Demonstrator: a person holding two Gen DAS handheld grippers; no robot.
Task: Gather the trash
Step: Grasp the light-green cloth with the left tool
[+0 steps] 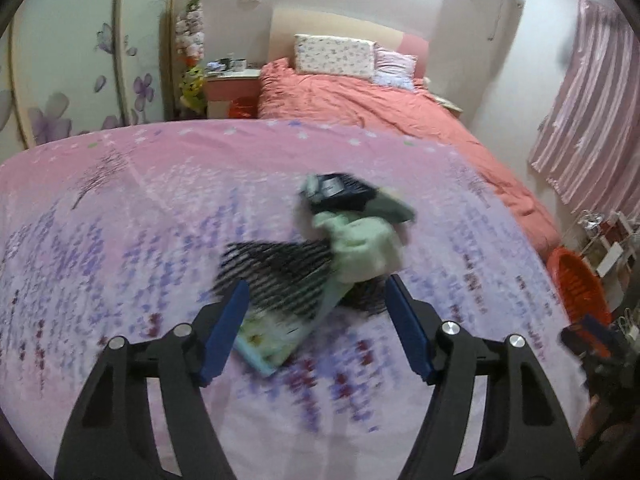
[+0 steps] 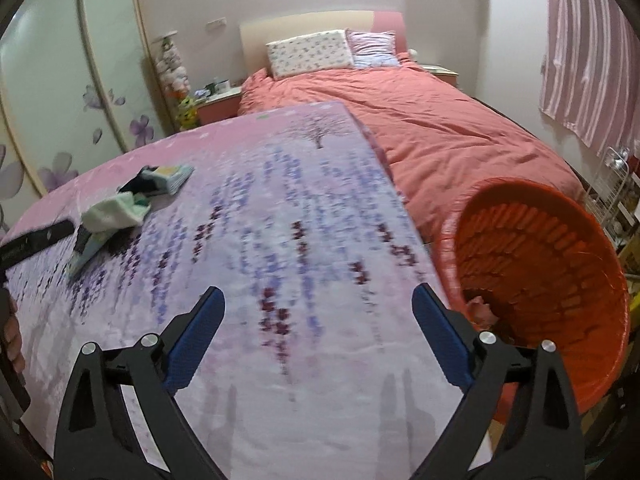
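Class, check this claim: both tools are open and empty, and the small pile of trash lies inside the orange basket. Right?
Not quite. The pile of trash lies on the floral-covered table, not inside the orange basket; the right wrist view shows it. Both tools, left tool and right tool, are open and empty.

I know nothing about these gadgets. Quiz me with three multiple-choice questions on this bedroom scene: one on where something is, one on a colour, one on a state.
1. Where does the pile of litter lie?
A. On the flowered purple-pink cover
B. In the basket
C. On the nightstand

2. What colour is the basket beside the bed?
A. Blue
B. Orange-red
C. White

3. How does the right gripper stand?
A. Shut on a wrapper
B. Shut with nothing in it
C. Open with nothing in it

Answers:
1. A, the wrappers and crumpled green piece rest on the cover, just ahead of the left gripper.
2. B, its ribbed wall shows orange-red in the right wrist view.
3. C, its blue fingers stand wide apart over bare cover.
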